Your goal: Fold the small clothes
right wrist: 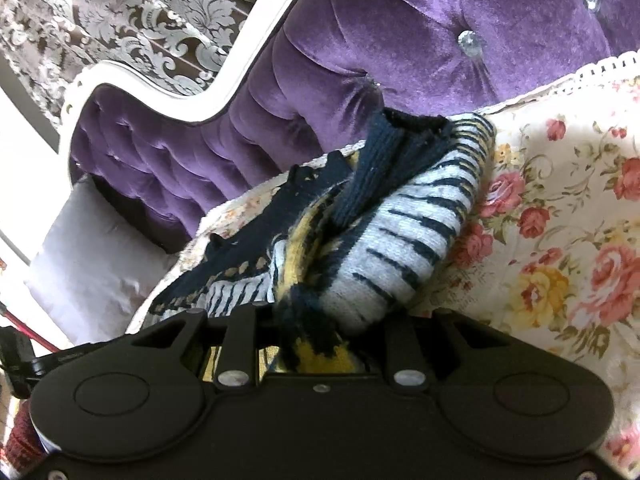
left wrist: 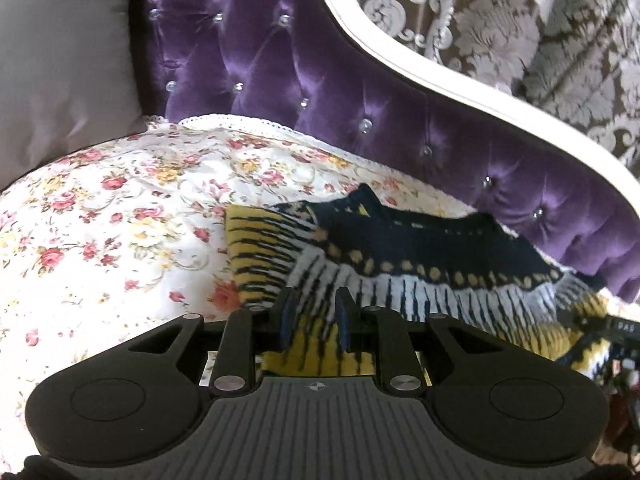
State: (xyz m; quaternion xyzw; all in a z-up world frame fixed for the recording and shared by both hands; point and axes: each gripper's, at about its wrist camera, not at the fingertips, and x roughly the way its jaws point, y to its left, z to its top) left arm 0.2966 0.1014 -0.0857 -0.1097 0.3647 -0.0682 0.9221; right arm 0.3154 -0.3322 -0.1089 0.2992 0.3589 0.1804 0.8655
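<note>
I see a purple tufted velvet sofa back [left wrist: 304, 80] studded with crystal buttons [right wrist: 470, 42], edged by a curved white frame [left wrist: 420, 64]. A floral quilted cover with lace trim [left wrist: 120, 208] lies over the seat, a plain grey cushion [left wrist: 60, 64] at one end. Behind hangs a brown-and-silver damask curtain [right wrist: 120, 20].

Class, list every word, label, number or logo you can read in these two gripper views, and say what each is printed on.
"DAS": pale blurred letters, reading uncertain, on a black bar at the left wrist view's right edge.
Small round emblem, no letters, on the left hand-held gripper.
Tiny pale print on a black part, right wrist view: too small to read.
Navy, white and yellow knitted garment: no text.
</note>
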